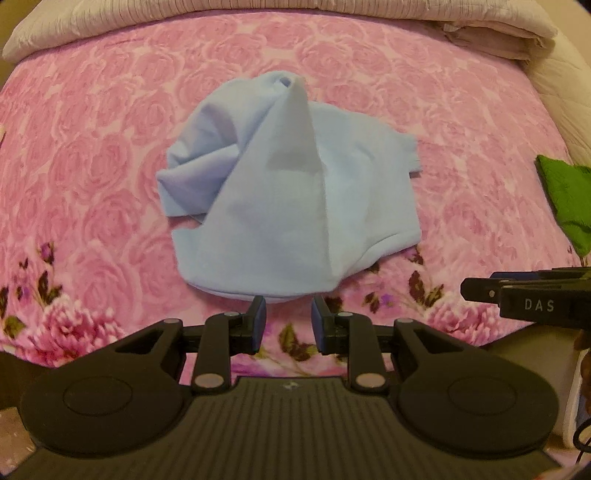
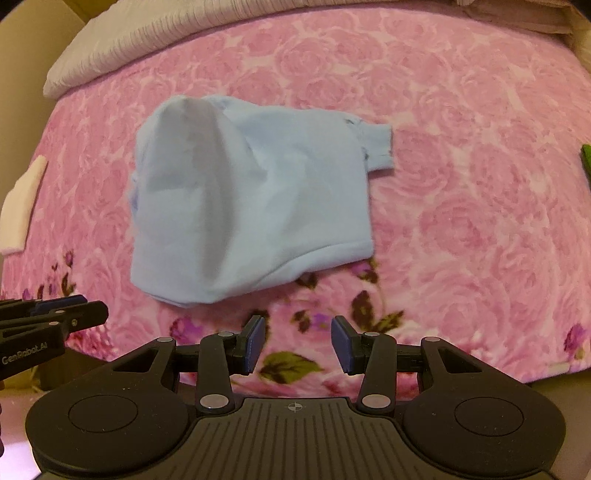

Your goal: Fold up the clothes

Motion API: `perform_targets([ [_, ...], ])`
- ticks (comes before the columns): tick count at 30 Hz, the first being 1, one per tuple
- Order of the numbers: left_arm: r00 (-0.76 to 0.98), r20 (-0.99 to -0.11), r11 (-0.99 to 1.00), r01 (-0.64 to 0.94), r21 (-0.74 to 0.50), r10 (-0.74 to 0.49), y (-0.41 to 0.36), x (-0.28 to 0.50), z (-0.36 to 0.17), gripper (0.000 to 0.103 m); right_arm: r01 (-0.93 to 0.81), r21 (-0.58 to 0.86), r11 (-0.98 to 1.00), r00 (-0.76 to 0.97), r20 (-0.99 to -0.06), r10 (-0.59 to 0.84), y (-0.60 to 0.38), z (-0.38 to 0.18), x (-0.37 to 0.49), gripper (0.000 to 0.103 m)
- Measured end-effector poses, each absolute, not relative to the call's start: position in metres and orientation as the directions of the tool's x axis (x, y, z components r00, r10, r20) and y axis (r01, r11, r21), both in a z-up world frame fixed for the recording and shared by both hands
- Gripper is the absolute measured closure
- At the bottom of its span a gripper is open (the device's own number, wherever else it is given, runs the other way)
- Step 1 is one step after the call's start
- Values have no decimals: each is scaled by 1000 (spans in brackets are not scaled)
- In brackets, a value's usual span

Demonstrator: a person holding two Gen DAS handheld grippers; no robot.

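A light blue short-sleeved garment (image 1: 288,192) lies crumpled on the pink floral blanket (image 1: 92,166), with a raised ridge of cloth running along its middle. In the right wrist view the same garment (image 2: 251,192) shows one sleeve (image 2: 380,147) sticking out to the right. My left gripper (image 1: 288,310) hovers open right at the garment's near hem, with nothing between its blue pads. My right gripper (image 2: 298,332) is open too, just short of the hem and off to its right, over bare blanket (image 2: 461,221). Each gripper shows at the edge of the other's view: right (image 1: 469,290), left (image 2: 92,310).
A green cloth (image 1: 565,199) lies at the right side of the bed, its edge also showing as a green cloth (image 2: 586,158). A white folded item (image 2: 22,206) rests at the left. A beige quilt (image 1: 258,18) is bunched along the far side. The bed's near edge runs just under the grippers.
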State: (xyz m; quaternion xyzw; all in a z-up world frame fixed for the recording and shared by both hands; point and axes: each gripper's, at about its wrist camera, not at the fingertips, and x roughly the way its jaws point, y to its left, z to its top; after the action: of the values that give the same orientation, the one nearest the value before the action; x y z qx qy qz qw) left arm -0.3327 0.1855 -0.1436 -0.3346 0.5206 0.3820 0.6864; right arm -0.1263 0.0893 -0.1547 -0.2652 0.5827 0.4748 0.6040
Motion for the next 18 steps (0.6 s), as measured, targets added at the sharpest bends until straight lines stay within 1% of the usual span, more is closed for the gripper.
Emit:
perform_targets([
  [5, 186, -966, 481, -873, -78, 181, 166, -301, -163, 79, -873, 226, 433, -121, -959, 256, 74, -171, -86, 59],
  [9, 201, -958, 521, -851, -68, 203, 149, -271, -197, 75, -840, 221, 495, -106, -962, 250, 53, -194, -45, 59],
  [14, 218, -950, 590, -806, -47, 223, 133, -233, -244, 75, -789, 213, 577, -84, -967, 242, 32, -221, 1, 59],
  [16, 215, -942, 641, -768, 0, 257, 129, -218, -265, 75, -769, 202, 607, -72, -970, 231, 21, -231, 13, 59],
  [18, 191, -932, 700, -709, 87, 308, 126, -202, -285, 74, -748, 196, 634, -73, -974, 215, 11, -245, 22, 59],
])
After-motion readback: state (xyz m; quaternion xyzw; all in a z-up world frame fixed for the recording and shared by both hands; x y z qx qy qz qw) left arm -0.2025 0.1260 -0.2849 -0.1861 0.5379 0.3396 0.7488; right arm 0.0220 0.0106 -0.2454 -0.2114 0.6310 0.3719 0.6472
